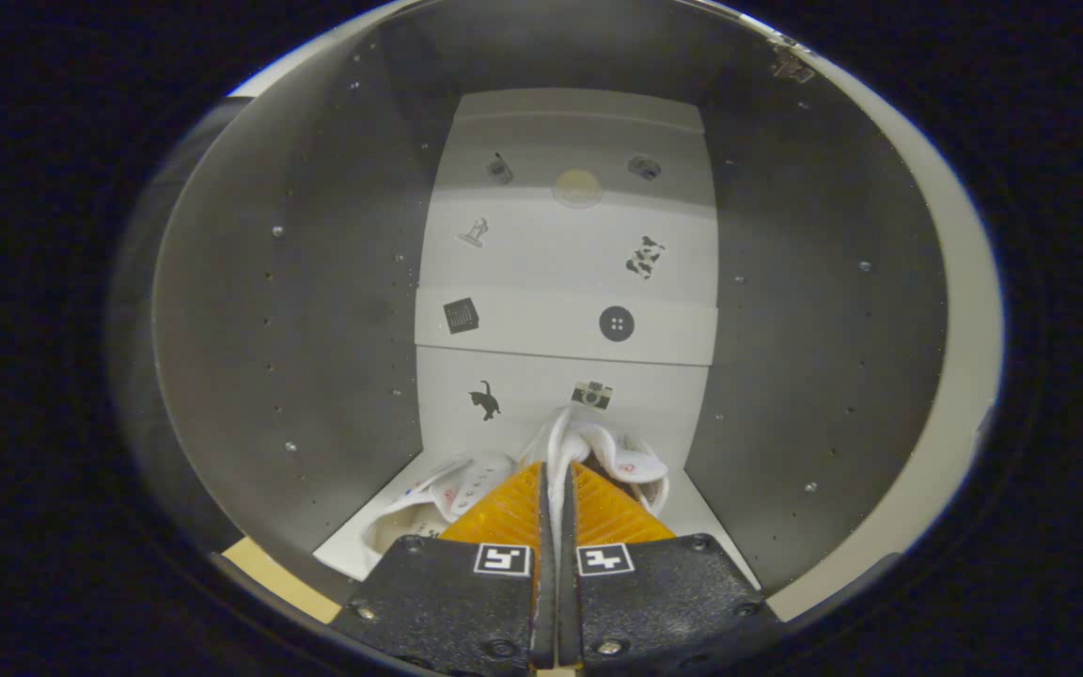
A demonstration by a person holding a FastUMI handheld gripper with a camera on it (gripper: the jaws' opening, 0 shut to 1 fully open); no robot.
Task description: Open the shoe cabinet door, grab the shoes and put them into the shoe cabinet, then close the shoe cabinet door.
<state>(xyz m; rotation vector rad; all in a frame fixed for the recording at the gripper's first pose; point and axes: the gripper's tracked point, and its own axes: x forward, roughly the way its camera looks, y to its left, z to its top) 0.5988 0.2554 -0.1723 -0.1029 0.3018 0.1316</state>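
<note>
I am looking straight into the open shoe cabinet (297,310), its grey side walls left and right and a white back panel (565,273) with small stickers. My gripper (557,475) is shut on the inner edges of a pair of white shoes (466,484), pinched together between the fingers. The left shoe lies on the white cabinet floor (353,550) with its opening towards me; the right shoe (631,461) sits beside it, half hidden by the fingers. The shoes are low inside the cabinet, close to its back panel.
The cabinet's pale front edge (960,357) curves along the right side, with a metal hinge (791,64) at the upper right. Small screw heads dot both grey walls. A strip of tan floor (269,574) lies at the lower left outside the cabinet.
</note>
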